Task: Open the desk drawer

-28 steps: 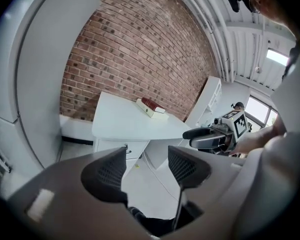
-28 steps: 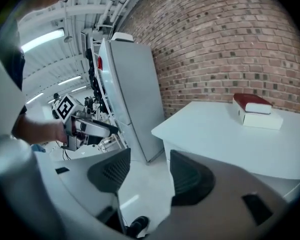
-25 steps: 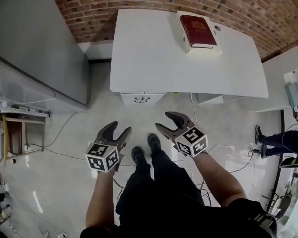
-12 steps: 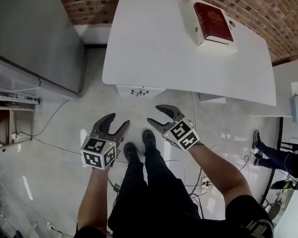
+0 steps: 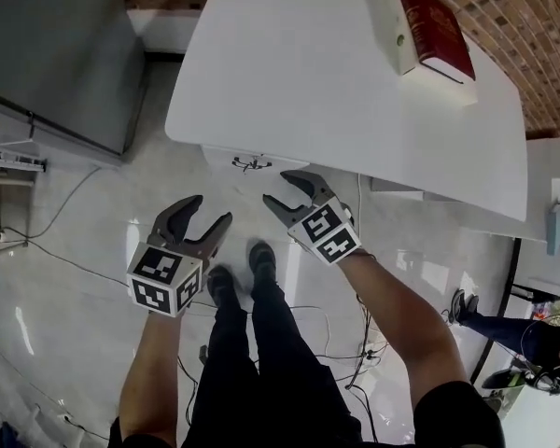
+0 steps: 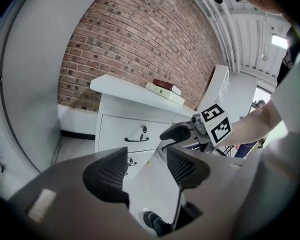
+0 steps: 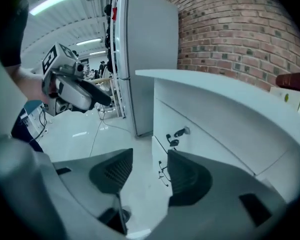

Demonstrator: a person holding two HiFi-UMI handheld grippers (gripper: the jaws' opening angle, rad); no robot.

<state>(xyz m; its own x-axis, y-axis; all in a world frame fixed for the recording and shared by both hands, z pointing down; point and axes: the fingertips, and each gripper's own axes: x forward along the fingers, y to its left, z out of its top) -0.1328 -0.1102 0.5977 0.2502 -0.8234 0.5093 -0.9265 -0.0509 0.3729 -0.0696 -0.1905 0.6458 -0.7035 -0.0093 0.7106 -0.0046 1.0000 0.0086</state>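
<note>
Black trousers (image 5: 261, 362), shoes (image 5: 261, 259) and sleeves (image 5: 457, 418); grey left tool (image 5: 208, 211) and right tool (image 5: 280, 189) bear black-and-white marker cubes (image 5: 163, 278).

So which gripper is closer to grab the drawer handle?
Probably the right. The right gripper sits nearer the drawer handle than the left gripper, and its own view looks almost straight at the handle. Its jaws have just been closing a little but are open, with nothing between them.

Red book (image 5: 436, 19) atop white box (image 5: 395, 12); grey cabinet (image 5: 47, 54) left; cables (image 5: 360, 343) on floor (image 5: 65, 343).
</note>
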